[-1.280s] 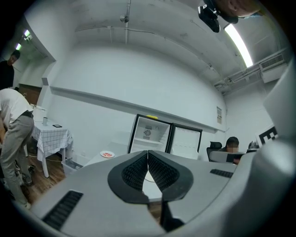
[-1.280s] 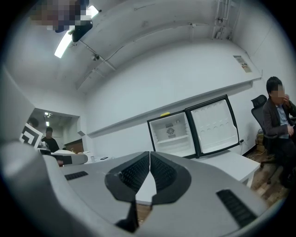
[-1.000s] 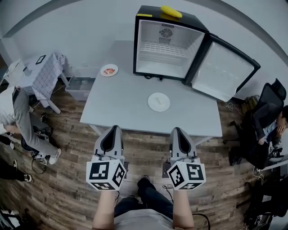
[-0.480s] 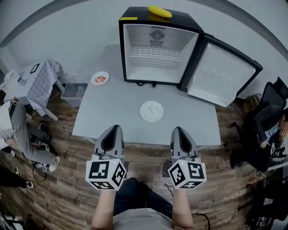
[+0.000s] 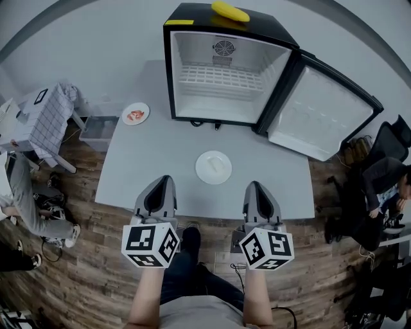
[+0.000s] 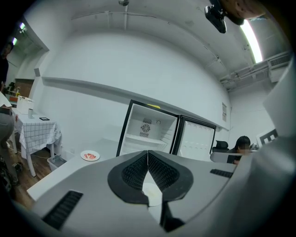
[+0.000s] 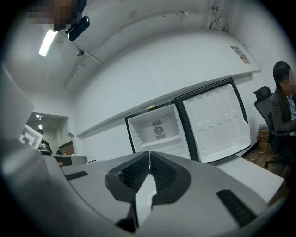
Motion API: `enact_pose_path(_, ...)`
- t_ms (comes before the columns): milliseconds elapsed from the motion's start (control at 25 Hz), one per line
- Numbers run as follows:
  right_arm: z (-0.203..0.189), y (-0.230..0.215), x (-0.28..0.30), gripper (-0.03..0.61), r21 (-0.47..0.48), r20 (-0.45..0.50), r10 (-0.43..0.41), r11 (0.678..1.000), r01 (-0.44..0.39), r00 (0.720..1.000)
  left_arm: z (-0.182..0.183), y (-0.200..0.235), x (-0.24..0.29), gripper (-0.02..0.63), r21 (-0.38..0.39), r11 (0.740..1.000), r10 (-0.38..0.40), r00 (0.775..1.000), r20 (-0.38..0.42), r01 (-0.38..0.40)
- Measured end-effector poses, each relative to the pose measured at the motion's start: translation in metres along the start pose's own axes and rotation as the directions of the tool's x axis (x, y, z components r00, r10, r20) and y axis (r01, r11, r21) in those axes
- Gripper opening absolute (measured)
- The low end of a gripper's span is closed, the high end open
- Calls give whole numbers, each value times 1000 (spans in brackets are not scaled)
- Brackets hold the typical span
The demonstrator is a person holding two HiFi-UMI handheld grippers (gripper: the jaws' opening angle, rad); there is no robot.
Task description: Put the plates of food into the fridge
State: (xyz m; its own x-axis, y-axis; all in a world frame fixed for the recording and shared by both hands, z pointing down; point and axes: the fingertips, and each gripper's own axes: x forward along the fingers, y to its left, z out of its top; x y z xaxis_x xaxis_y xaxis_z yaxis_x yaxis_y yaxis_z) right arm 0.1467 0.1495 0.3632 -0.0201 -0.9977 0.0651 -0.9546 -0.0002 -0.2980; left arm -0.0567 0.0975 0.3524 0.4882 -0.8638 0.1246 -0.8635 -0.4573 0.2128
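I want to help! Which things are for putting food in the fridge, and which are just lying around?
For the job: round white plate mid-table; small white plate with red food; open black mini fridge.
Just lying about: yellow object atop the fridge; checked cloth; clear plastic bin.

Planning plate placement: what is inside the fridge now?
The fridge holds one wire shelf and a back-wall fan grille; no food. Its roof hides the uppermost part.

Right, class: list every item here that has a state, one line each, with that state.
Fridge: empty, on table.
Fridge door: wide open.
Near plate: on table, outside fridge.
Far plate: on table, outside fridge.
Left hand-held gripper: shut, empty.
Right hand-held gripper: shut, empty.
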Motion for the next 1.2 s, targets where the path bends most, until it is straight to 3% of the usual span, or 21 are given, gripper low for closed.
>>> enact_pose_path(360,3,-16,74,15,3,-16,-46,999,46,999,5,36,69,9,-26,1000,7,999,-34,-8)
enact_pose_path(720,-24,-45,141,15,-4,-136,-79,997,79,988,-16,56,140,9,-54,998,-42,988,-148,34)
enact_pose_path(1000,-75,-71,172,15,29,-254,-132,989,144,958,-69,64,173,9,-114,992,-85,954,-286,54)
enact_pose_path(1200,-116,-86,177,15,50,-370,-134,985,164,919,-114,69,183,9,-127,991,-88,917,-388,41)
